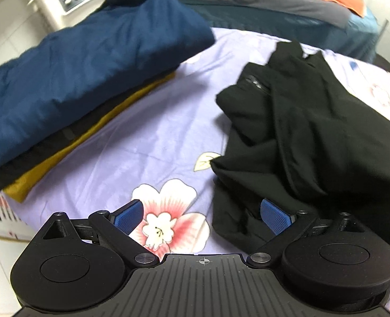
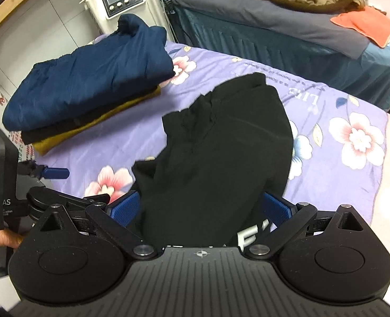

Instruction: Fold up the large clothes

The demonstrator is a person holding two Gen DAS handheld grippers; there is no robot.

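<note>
On floral sheet [image 2: 152, 137] | crumpled black garment [image 2: 221, 158] | left gripper [image 1: 203, 216] spread | right gripper [image 2: 203, 211] spread

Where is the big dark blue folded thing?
The dark blue folded garment sits on top of a stack, over a black one and a mustard-yellow one, on the far left of the purple flowered bedsheet, left of the crumpled black garment.

Matte black ribbed gripper [image 1: 202, 218] bodies, round pivot discs, silver screws, blue textured jaws.
</note>
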